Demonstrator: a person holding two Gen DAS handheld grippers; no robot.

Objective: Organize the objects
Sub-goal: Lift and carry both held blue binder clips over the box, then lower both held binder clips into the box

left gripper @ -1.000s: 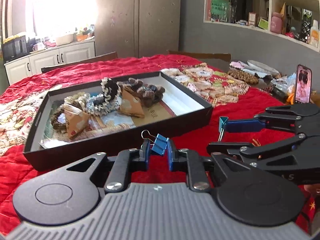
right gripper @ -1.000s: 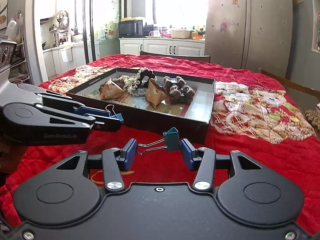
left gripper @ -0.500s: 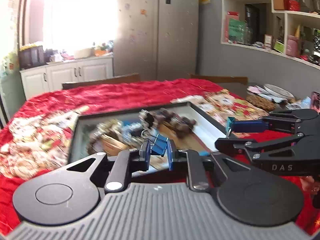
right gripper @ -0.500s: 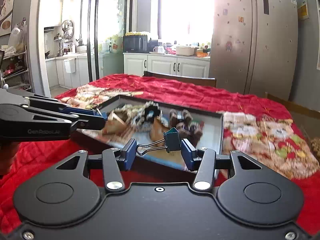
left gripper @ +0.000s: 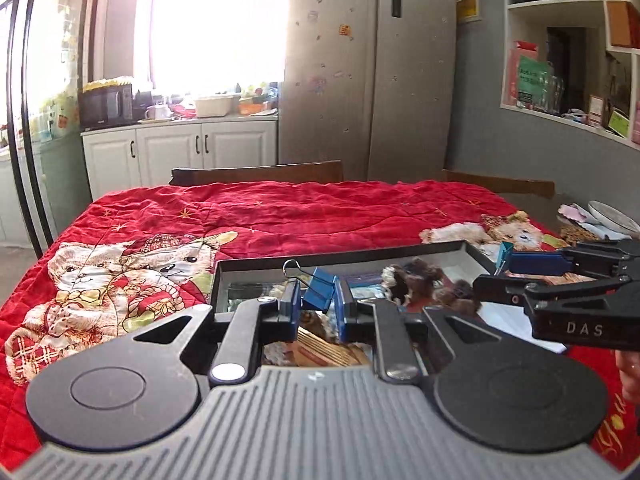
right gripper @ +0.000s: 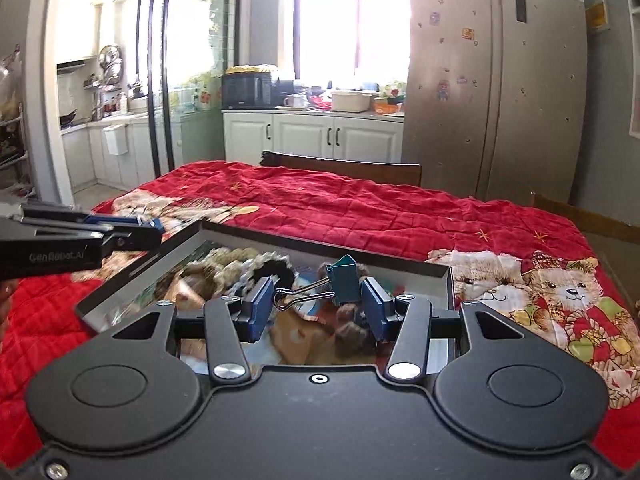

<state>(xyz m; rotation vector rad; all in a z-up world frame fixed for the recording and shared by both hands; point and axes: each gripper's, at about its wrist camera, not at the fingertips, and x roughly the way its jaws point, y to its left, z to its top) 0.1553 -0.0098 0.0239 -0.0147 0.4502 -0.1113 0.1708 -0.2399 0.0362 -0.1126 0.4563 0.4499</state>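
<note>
I've got both grippers over the black tray (right gripper: 447, 280): L gripper (left gripper: 316, 300) clamped on blue binder clip (left gripper: 319, 290), R gripper (right gripper: 318, 304) pinching teal binder clip (right gripper: 344, 282) lengthwise, wire handles pointing left; tray's straight below both, so drop's next

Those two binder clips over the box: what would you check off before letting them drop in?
1. Left hand-held gripper shut on the blue clip: ok.
2. Right hand-held gripper shut on the green clip, its wire handles against the left pad: ok.
3. Both clips above the black box: ok.
4. Bare spot in the box below: cannot tell, contents blurred.
5. The two hand-held grippers apart from each other: ok.
</note>
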